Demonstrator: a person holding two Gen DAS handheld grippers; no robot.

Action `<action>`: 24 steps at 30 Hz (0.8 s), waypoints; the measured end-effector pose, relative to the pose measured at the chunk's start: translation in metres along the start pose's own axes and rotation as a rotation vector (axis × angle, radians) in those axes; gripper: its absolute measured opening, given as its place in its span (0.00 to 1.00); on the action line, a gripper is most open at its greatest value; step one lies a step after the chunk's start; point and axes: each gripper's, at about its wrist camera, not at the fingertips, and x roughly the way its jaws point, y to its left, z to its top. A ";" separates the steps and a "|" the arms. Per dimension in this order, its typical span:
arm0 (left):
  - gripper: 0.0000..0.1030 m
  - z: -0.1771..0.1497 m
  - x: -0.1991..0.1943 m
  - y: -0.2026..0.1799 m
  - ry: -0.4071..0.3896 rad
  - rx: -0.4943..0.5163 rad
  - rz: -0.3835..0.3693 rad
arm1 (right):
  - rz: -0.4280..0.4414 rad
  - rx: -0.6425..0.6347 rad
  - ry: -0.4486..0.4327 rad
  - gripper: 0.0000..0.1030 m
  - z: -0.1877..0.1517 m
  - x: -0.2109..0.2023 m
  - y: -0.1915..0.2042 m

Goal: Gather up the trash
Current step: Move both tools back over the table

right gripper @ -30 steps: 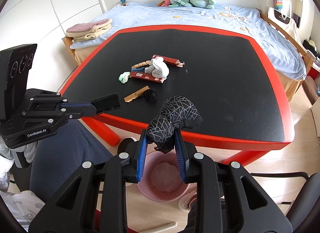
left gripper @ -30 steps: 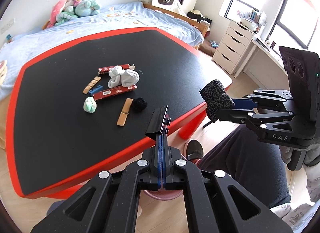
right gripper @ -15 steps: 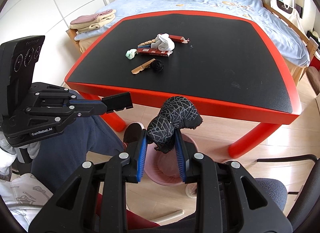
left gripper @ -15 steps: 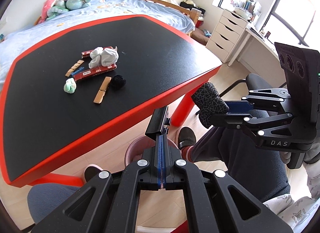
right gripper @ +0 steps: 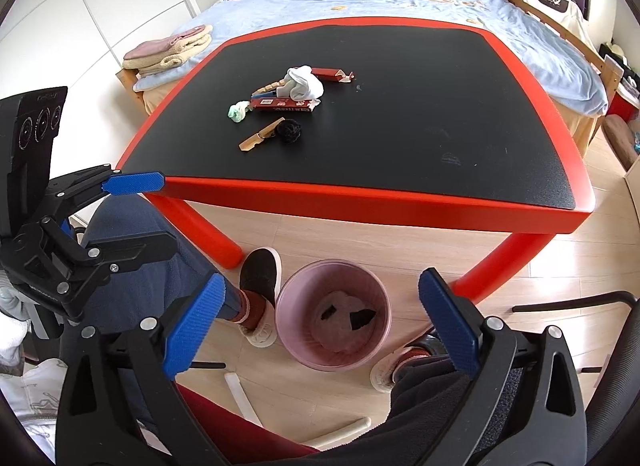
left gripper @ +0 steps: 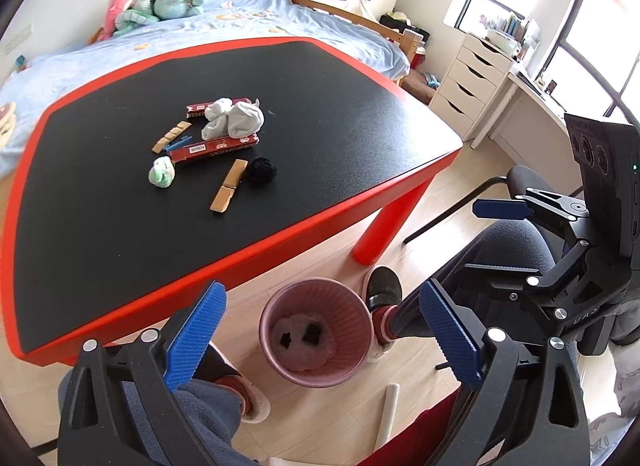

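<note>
2 tongs point(left gripper: 320, 340) point(right gripper: 318, 324) spread wide, holding nothing, above pink bin point(right gripper: 296, 340); trash pile point(right gripper: 286, 105) on table.

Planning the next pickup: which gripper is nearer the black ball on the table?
Neither clearly. Both the left gripper and right gripper hang open over the pink bin on the floor, off the table edge, well short of the black ball.

Daylit bedroom, blue-sheeted bed point(right gripper: 420, 5), white drawer unit point(left gripper: 472, 81) by windows point(left gripper: 568, 25), pale wood floor point(right gripper: 360, 234)
</note>
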 end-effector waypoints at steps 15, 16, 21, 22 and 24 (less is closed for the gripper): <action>0.93 0.000 -0.008 0.013 -0.004 -0.045 0.039 | 0.006 -0.002 0.005 0.97 0.003 0.003 0.002; 0.93 0.000 -0.009 0.014 -0.005 -0.046 0.041 | 0.007 -0.003 0.006 0.97 0.003 0.003 0.003; 0.93 0.002 -0.013 0.018 -0.014 -0.058 0.050 | 0.014 -0.014 0.004 0.97 0.007 0.004 0.006; 0.93 0.002 -0.014 0.020 -0.016 -0.061 0.052 | 0.015 -0.017 0.004 0.97 0.008 0.004 0.007; 0.93 0.003 -0.015 0.022 -0.019 -0.067 0.056 | 0.018 -0.023 0.001 0.97 0.009 0.004 0.008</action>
